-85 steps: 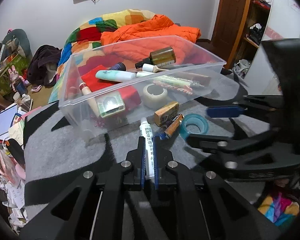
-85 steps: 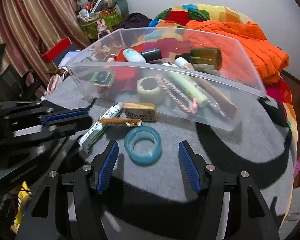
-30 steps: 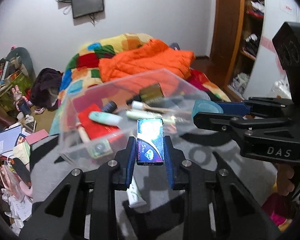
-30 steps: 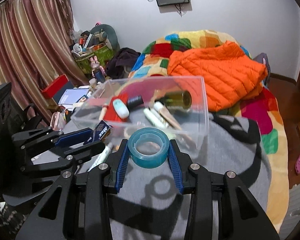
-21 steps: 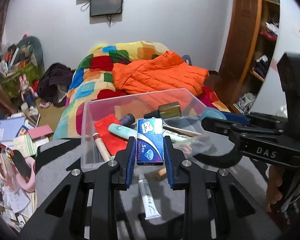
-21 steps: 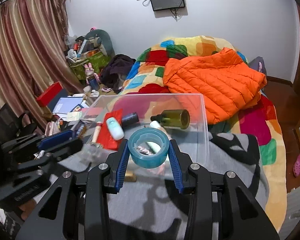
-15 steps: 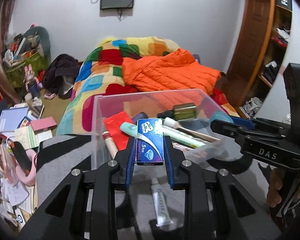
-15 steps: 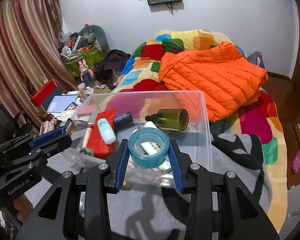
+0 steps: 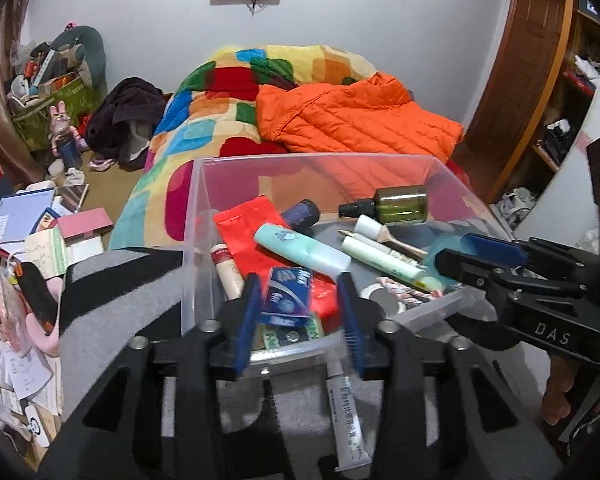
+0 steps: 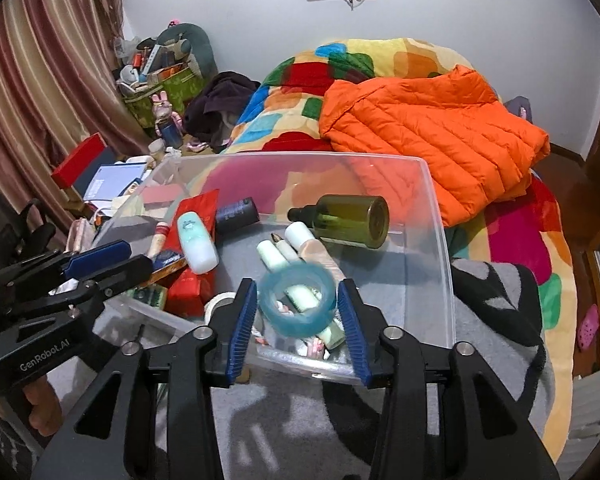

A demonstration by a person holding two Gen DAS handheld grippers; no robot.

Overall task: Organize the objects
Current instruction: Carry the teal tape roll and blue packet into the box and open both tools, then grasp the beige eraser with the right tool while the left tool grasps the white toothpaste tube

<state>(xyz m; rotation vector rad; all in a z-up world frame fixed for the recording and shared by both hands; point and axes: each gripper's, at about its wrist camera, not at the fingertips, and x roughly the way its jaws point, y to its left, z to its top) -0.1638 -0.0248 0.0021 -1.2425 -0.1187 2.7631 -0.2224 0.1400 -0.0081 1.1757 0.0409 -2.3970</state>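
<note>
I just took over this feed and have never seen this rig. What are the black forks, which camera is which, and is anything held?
The black forks are two handheld grippers, each carrying its own camera looking along its jaws. The left gripper hangs over a clear bin; its jaws have just been opening, and the blue packet sits loose between them. The right gripper has likewise been opening, with the blurred teal tape roll free between its jaws. A white tube lies outside on the grey blanket.

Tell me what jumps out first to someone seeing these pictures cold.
The bright orange puffer jacket on the patchwork bed behind. Nearer, the clear plastic bin crammed with bottles and tubes, with the teal tape roll loose between the right gripper's opened jaws and the blue card pack dropping from the left gripper.
</note>
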